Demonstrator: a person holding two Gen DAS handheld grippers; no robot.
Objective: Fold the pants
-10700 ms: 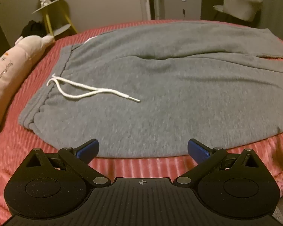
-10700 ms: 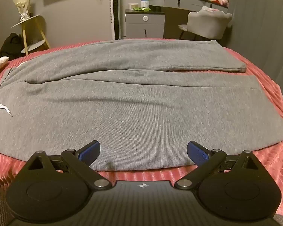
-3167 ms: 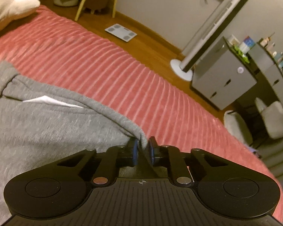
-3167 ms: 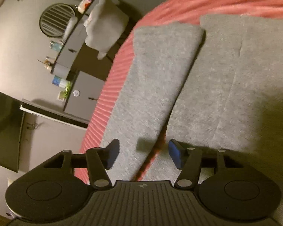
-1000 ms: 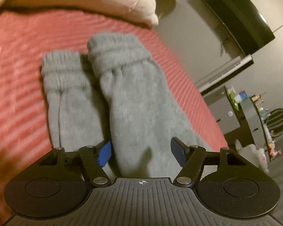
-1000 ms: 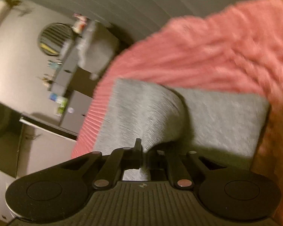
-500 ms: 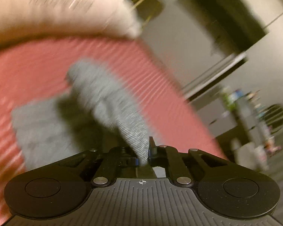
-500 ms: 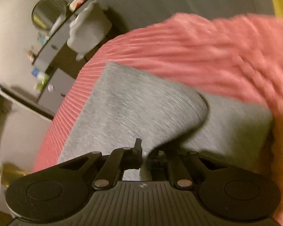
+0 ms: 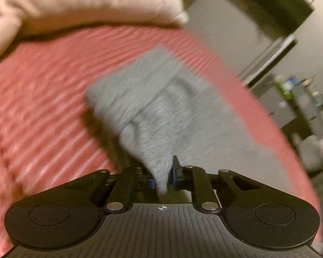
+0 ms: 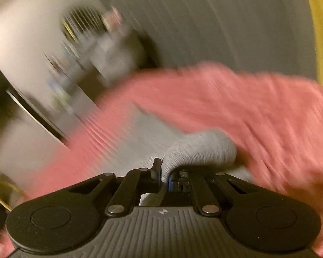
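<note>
Draping limply: grey sweatpants [image 9: 152, 107], soft and probably light, are pinched at lifted edges by left gripper [image 9: 162, 177] and right gripper [image 10: 164, 177], fingers closed on fabric.

one pants [image 9: 152, 116]; one pillow [image 9: 75, 6]; one bedspread [image 9: 43, 90]

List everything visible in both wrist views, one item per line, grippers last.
pants: one, grey, lying on the bedspread, fabric lifted at both grippers
bedspread: one, red ribbed, under the pants
plush pillow: one, cream, at the far edge of the bedspread, left view
cabinet: one, grey, blurred, beyond the bed
curtain: one, grey, behind the bed, right view
left gripper: one, black with blue pads, shut on the pants
right gripper: one, black with blue pads, shut on the pants
</note>
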